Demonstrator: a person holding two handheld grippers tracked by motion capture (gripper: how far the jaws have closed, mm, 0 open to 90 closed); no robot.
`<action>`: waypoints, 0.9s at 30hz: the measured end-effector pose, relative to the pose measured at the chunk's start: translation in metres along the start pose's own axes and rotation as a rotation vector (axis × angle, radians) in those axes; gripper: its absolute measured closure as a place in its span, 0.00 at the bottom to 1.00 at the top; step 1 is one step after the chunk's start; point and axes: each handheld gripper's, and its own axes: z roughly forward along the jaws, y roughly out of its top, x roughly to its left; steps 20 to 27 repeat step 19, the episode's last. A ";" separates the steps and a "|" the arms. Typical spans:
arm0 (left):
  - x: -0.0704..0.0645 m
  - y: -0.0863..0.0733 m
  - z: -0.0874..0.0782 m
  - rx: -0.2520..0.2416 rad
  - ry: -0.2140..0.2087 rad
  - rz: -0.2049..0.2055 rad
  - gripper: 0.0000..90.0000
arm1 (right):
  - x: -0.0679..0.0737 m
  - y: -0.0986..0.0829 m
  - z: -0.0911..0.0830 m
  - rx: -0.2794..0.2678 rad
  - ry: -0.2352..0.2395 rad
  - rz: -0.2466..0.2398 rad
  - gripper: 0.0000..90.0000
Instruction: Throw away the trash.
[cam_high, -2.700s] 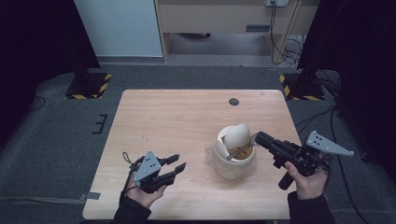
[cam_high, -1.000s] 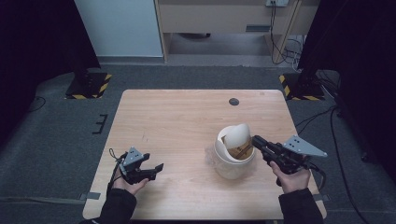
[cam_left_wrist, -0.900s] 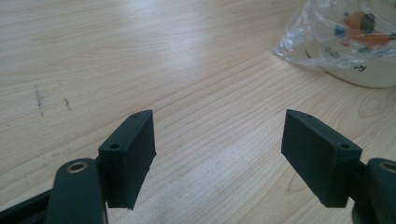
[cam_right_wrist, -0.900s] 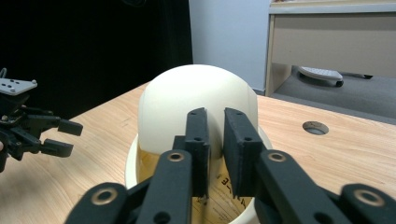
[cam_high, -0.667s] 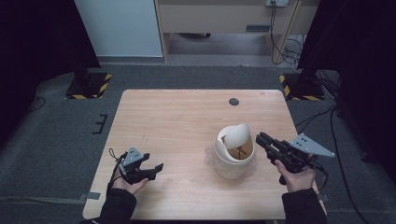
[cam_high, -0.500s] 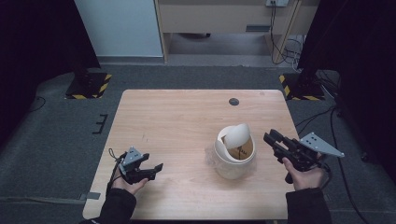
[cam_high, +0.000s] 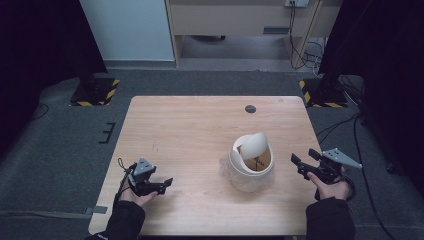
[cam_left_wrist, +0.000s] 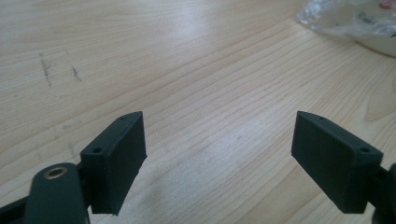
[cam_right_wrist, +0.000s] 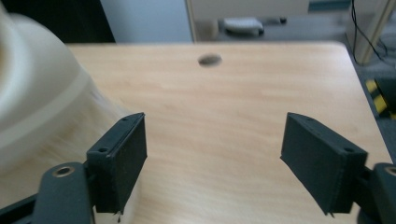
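A small white bin (cam_high: 250, 172) with a tipped swing lid (cam_high: 254, 144) stands on the right half of the wooden table (cam_high: 200, 130); something brown shows inside its mouth. My right gripper (cam_high: 303, 159) is just right of the bin, apart from it, open and empty. In the right gripper view the bin's white wall (cam_right_wrist: 32, 93) is close on the left of the open jaws (cam_right_wrist: 215, 144). My left gripper (cam_high: 166, 183) rests low near the front left of the table, open with nothing between its fingers (cam_left_wrist: 219, 140).
A dark round hole (cam_high: 250, 108) (cam_right_wrist: 209, 59) sits in the table near its far edge. Crumpled clear plastic (cam_left_wrist: 355, 18) lies at the bin's base on the left gripper's side. Cables and yellow-black striped bases (cam_high: 95, 92) are on the floor beyond the table.
My right gripper has drawn back to the right, from the bin's mouth to a spot clear of it. The left gripper settled lower near the front left, then stayed still.
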 end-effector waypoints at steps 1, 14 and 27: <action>0.001 -0.001 0.001 0.010 0.004 0.002 0.18 | -0.003 -0.004 0.003 0.025 -0.010 -0.006 0.22; 0.013 -0.005 0.006 0.066 0.063 -0.005 0.14 | -0.039 -0.035 0.017 0.212 -0.111 -0.024 0.15; 0.020 -0.007 0.006 0.085 0.086 -0.017 0.13 | -0.046 -0.039 0.016 0.238 -0.136 -0.051 0.13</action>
